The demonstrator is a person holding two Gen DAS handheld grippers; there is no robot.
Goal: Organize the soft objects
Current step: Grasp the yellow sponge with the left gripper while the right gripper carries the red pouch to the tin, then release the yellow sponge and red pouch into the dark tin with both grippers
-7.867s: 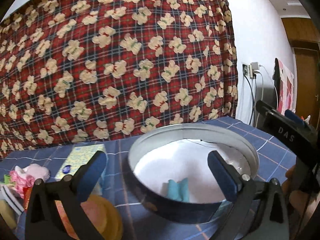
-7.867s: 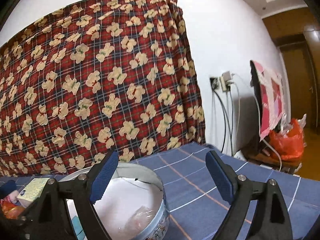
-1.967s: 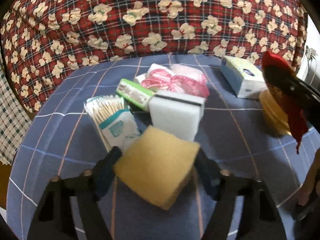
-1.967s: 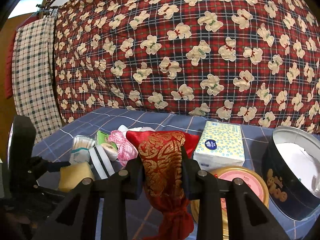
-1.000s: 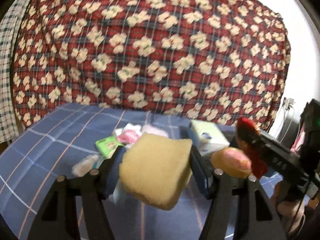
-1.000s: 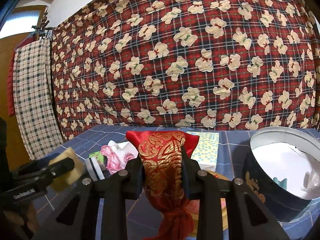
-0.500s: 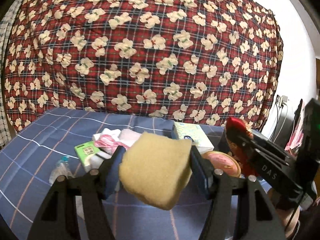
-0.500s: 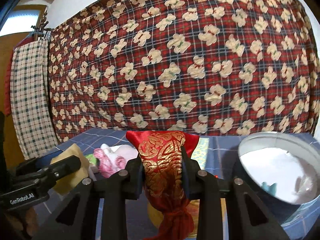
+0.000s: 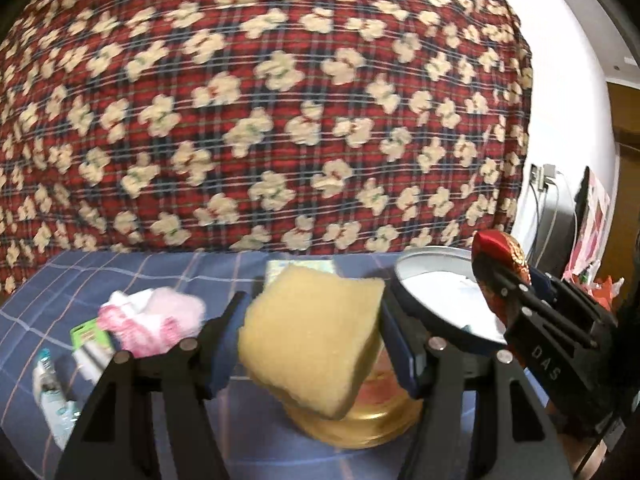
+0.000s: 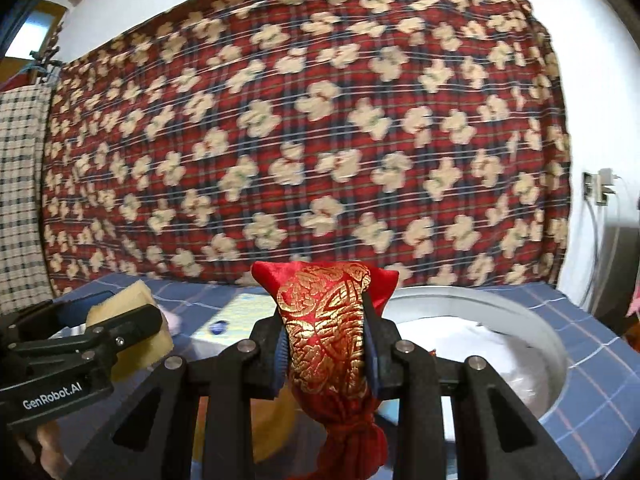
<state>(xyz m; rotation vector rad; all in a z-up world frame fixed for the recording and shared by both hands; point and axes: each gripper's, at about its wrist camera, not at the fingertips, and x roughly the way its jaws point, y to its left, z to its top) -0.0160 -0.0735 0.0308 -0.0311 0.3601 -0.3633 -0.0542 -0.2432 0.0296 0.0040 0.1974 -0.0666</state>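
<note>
My left gripper is shut on a yellow sponge, held above the table just left of the round tin. In the right wrist view that sponge shows at the left, pinched by the left gripper. My right gripper is shut on a red pouch with gold pattern, carried in front of the tin, whose white-lined inside is open. The pouch also shows at the right of the left wrist view, over the tin's rim.
A gold tin lid lies under the sponge. A tissue pack sits behind it. Pink cloth, a green packet and a small bottle lie at the left on the blue checked cloth. A red patterned drape hangs behind.
Both grippers have swung right with their loads, toward the tin. The tin now fills more of both views and the pile of items has slid to the left.
</note>
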